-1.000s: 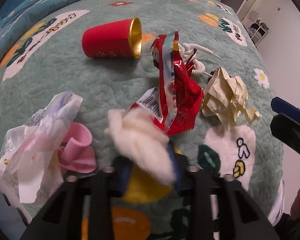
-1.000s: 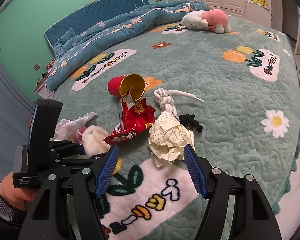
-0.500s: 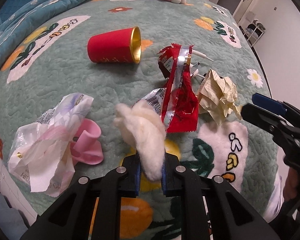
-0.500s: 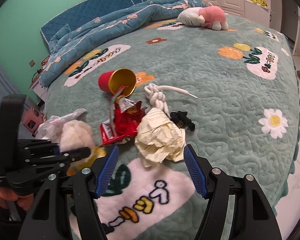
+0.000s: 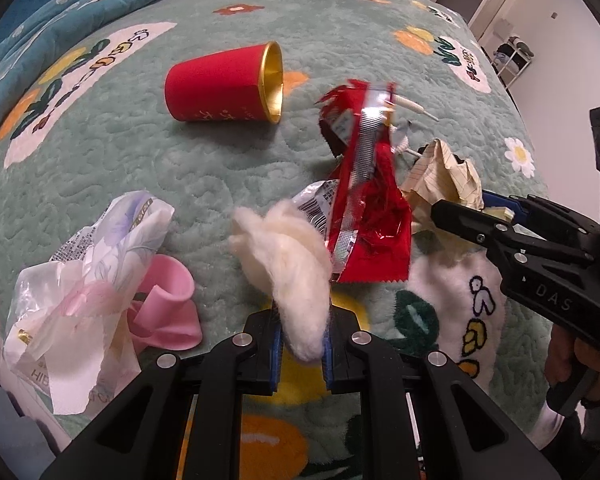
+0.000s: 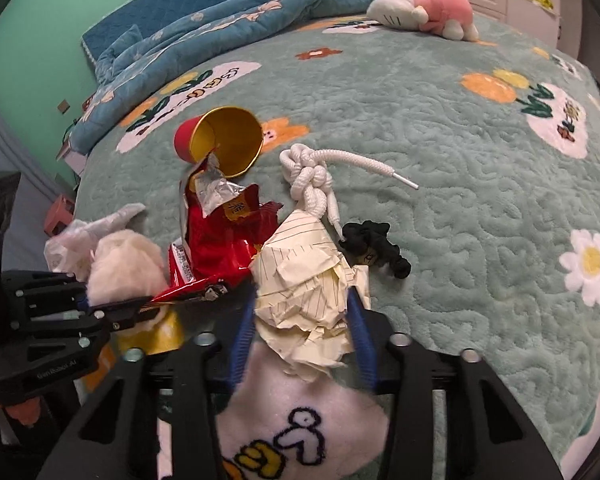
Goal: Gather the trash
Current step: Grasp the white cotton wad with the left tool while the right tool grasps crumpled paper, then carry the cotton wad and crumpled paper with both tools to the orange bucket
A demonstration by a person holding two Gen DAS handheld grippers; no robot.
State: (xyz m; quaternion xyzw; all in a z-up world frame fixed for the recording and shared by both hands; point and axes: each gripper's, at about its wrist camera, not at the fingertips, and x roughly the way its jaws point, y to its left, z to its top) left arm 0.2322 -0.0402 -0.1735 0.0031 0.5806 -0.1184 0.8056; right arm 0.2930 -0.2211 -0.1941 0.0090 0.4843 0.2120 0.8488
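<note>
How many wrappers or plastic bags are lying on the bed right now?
2. A red wrapper lies mid-bed between the cotton wad and the crumpled paper. A white bag lies at the left edge, over a pink thing.

You have one red cup [image 5: 224, 82], one red snack wrapper [image 5: 368, 208], one cotton wad [image 5: 296, 268], one crumpled paper ball [image 6: 308, 284], one white rope [image 6: 312, 176], one black scrunchie [image 6: 374, 246], one plastic bag [image 5: 88, 260], one pink balloon [image 5: 166, 308] and one plush toy [image 6: 424, 14].
</note>
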